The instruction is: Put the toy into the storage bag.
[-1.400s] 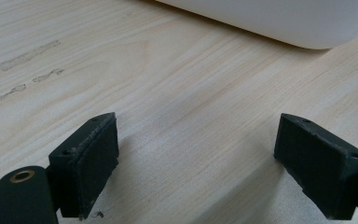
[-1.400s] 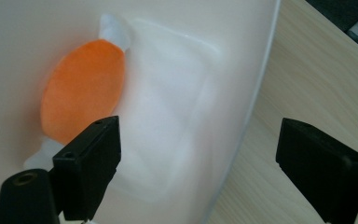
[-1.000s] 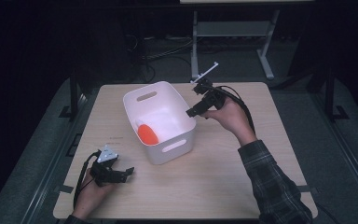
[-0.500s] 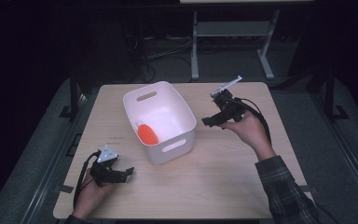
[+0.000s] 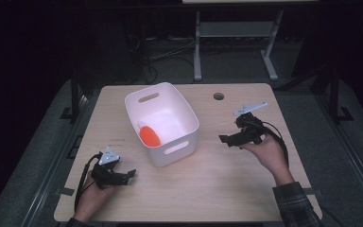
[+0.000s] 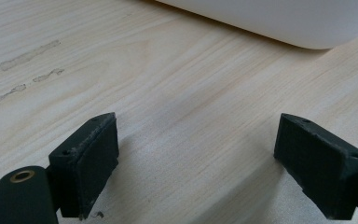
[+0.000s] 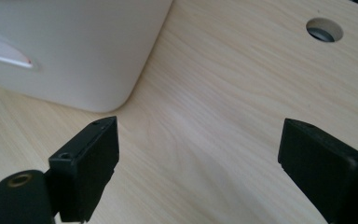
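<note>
An orange object (image 5: 149, 135) lies inside the white plastic bin (image 5: 184, 111) mid-table — the right gripper (image 5: 229, 140), beside the bin, and the left gripper (image 5: 128, 175), near the table's front edge, both gape wide, holding nothing.

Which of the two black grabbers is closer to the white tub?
The left gripper, at the table's near left. Its fingers almost reach the white tub; the right gripper sits farther off across bare wood.
</note>
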The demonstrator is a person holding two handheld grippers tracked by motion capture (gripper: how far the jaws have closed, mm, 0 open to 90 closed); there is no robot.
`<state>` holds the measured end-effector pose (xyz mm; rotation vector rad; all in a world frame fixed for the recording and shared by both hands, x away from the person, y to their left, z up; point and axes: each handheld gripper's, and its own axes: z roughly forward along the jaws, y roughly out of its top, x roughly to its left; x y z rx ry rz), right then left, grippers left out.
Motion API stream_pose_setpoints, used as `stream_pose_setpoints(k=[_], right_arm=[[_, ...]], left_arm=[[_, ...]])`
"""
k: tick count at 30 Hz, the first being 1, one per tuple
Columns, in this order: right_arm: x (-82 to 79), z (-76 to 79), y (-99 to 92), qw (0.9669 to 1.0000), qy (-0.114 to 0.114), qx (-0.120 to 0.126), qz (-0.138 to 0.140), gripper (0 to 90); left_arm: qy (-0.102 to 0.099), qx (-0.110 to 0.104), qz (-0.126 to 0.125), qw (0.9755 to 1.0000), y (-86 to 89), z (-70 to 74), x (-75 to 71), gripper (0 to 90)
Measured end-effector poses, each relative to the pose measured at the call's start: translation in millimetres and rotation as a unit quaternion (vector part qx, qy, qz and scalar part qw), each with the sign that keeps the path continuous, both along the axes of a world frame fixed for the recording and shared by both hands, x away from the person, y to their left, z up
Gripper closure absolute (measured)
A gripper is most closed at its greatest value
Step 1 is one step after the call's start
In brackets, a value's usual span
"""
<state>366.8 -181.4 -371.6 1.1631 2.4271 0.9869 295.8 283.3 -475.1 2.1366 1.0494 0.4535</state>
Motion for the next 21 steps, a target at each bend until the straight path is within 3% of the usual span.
stream_pose_setpoints(k=[21], right_arm=[[-44.7, -48.2, -35.1, 0.9993, -0.028, 0.011, -0.021, 11.1]], left_arm=[[-0.001, 0.0, 0.0, 1.0, 0.0, -0.2, 0.0, 13.1]])
